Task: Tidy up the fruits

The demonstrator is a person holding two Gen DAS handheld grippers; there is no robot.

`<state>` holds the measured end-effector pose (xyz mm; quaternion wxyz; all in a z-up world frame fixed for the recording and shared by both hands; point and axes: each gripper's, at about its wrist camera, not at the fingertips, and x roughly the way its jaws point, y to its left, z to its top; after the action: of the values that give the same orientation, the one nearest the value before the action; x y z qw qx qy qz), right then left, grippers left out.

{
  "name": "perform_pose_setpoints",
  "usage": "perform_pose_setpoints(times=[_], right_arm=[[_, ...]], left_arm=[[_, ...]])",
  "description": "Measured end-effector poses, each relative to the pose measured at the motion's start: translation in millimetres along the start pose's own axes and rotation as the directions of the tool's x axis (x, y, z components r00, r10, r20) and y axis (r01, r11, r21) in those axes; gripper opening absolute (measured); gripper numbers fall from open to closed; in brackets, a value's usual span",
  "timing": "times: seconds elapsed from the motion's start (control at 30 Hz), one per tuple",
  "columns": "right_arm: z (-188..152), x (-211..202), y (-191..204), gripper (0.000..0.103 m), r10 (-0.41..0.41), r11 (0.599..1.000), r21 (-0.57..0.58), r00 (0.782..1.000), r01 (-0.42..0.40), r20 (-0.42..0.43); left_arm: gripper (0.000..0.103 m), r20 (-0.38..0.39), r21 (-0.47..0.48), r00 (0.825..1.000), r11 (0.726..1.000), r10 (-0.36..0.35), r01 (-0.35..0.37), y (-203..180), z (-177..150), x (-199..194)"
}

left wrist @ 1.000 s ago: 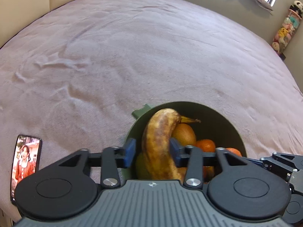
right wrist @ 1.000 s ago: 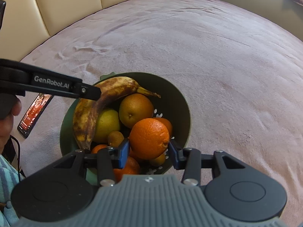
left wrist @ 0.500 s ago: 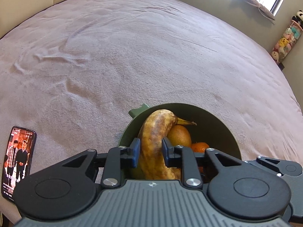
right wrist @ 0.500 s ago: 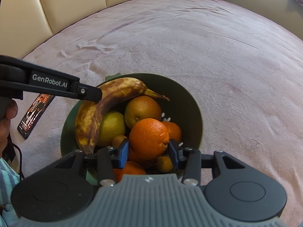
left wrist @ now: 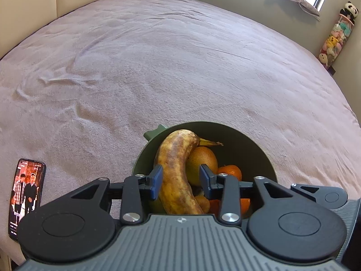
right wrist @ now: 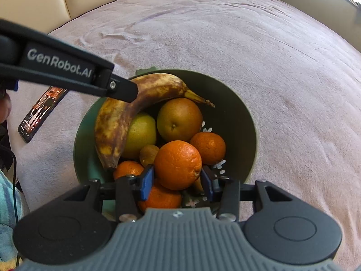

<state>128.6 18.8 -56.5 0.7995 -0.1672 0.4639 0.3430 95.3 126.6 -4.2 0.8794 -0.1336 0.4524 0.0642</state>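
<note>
Two grippers hang over my dark green round colander (right wrist: 239,103) on the bed: left gripper (left wrist: 180,181) jaws opening around the brown-spotted banana (left wrist: 178,169), right gripper (right wrist: 177,180) clamped on the large orange (right wrist: 178,164), which may roll out if bumped.

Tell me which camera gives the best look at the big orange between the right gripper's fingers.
The right wrist view: the big orange sits whole and centred between the right gripper pads, which press its sides, above the other fruit in the green bowl. In the left wrist view that orange is hidden behind the gripper body; only smaller oranges peek out there.
</note>
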Motion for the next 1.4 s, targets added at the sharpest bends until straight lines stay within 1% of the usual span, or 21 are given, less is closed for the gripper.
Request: perform_pose_setpoints(times=[0.1,0.13,0.17,0.2,0.23,0.27,0.33,0.43,0.5,0.53,0.63,0.7,0.77,0.83,0.93,1.0,1.07,1.13,1.2,1.33,1.4], right_arm=[[0.1,-4.8,1.8,0.044,-0.006,1.0,-0.007,1.0,0.006,0.008],[0.4,-7.5,2.3,0.047,-0.009,1.0,-0.007,1.0,0.009,0.014],[1.0,-10.4,2.6,0.053,-0.013,1.0,-0.005,1.0,0.013,0.022],[1.7,-14.3,3.1,0.056,-0.018,1.0,-0.003,0.999,0.018,0.032],[3.1,-17.8,4.2,0.062,-0.023,1.0,0.0,0.999,0.023,0.044],[3.9,-22.3,4.6,0.065,-0.028,1.0,0.004,0.998,0.028,0.056],[5.4,-33.5,5.1,0.069,-0.047,0.999,0.016,0.995,0.046,0.086],[6.3,-53.4,4.2,0.081,-0.094,0.995,0.047,0.986,0.088,0.139],[5.5,-67.7,3.5,0.083,-0.129,0.99,0.076,0.976,0.118,0.173],[4.8,-74.8,2.8,0.083,-0.148,0.987,0.091,0.971,0.133,0.189],[2.9,-97.5,-2.1,0.09,-0.212,0.973,0.147,0.948,0.181,0.239],[1.1,-111.3,-4.6,0.091,-0.248,0.962,0.182,0.931,0.204,0.268],[-3.5,-124.9,-5.4,0.096,-0.285,0.949,0.221,0.912,0.225,0.296],[-11.0,-136.0,-4.7,0.096,-0.325,0.936,0.243,0.892,0.256,0.313],[-21.6,-147.2,1.2,0.099,-0.374,0.921,0.241,0.867,0.305,0.33],[-29.9,-151.1,3.7,0.099,-0.409,0.906,0.251,0.855,0.34,0.32],[-39.3,-154.8,4.0,0.099,-0.431,0.892,0.281,0.853,0.353,0.296],[-50.0,-156.8,3.1,0.099,-0.437,0.88,0.325,0.859,0.346,0.267],[-59.7,-157.3,2.7,0.099,-0.434,0.872,0.355,0.868,0.338,0.24],[-77.9,-153.1,8.1,0.099,-0.433,0.859,0.384,0.88,0.338,0.193],[-87.3,-152.1,10.6,0.099,-0.429,0.857,0.389,0.886,0.337,0.178]], left_arm=[[0.048,0.015,0.023,1.0,1.0,-0.003,0.003,-4.7,-0.2,-5.6],[0.049,0.022,0.032,1.0,0.999,-0.003,0.003,-6.4,-0.3,-8.1],[0.049,0.03,0.043,1.0,0.999,-0.004,0.003,-8.2,0.0,-10.8],[0.05,0.038,0.053,0.999,0.999,-0.003,0.001,-9.5,-0.3,-13.6],[0.051,0.048,0.064,0.999,0.998,-0.003,0.0,-10.9,-0.6,-16.6],[0.052,0.061,0.075,0.998,0.997,-0.001,-0.003,-12.4,-1.5,-20.3],[0.053,0.09,0.09,0.996,0.996,0.004,-0.012,-14.4,-2.5,-28.3],[0.058,0.145,0.113,0.989,0.993,0.0,-0.016,-17.0,-4.5,-43.0],[0.06,0.186,0.128,0.982,0.991,-0.002,-0.022,-19.1,-7.2,-53.8],[0.061,0.206,0.136,0.978,0.99,0.0,-0.028,-20.6,-8.4,-59.1],[0.07,0.267,0.155,0.964,0.987,0.001,-0.044,-24.2,-14.6,-74.9],[0.074,0.307,0.168,0.952,0.984,0.008,-0.063,-27.0,-19.5,-84.1],[0.079,0.349,0.169,0.937,0.982,0.017,-0.08,-28.9,-25.5,-92.4],[0.081,0.375,0.176,0.927,0.98,0.016,-0.088,-30.6,-31.5,-98.9],[0.082,0.398,0.202,0.917,0.974,0.012,-0.1,-33.9,-39.0,-103.8],[0.083,0.389,0.212,0.921,0.971,0.019,-0.11,-35.2,-40.8,-102.6],[0.083,0.379,0.22,0.925,0.969,0.02,-0.112,-35.5,-44.0,-99.8],[0.083,0.366,0.224,0.93,0.968,0.023,-0.112,-38.0,-48.7,-97.2],[0.083,0.342,0.233,0.94,0.967,0.021,-0.106,-39.6,-55.0,-93.4],[0.083,0.27,0.249,0.962,0.964,0.023,-0.093,-44.2,-69.3,-81.1],[0.083,0.247,0.244,0.968,0.965,0.034,-0.096,-44.8,-76.8,-76.2]])
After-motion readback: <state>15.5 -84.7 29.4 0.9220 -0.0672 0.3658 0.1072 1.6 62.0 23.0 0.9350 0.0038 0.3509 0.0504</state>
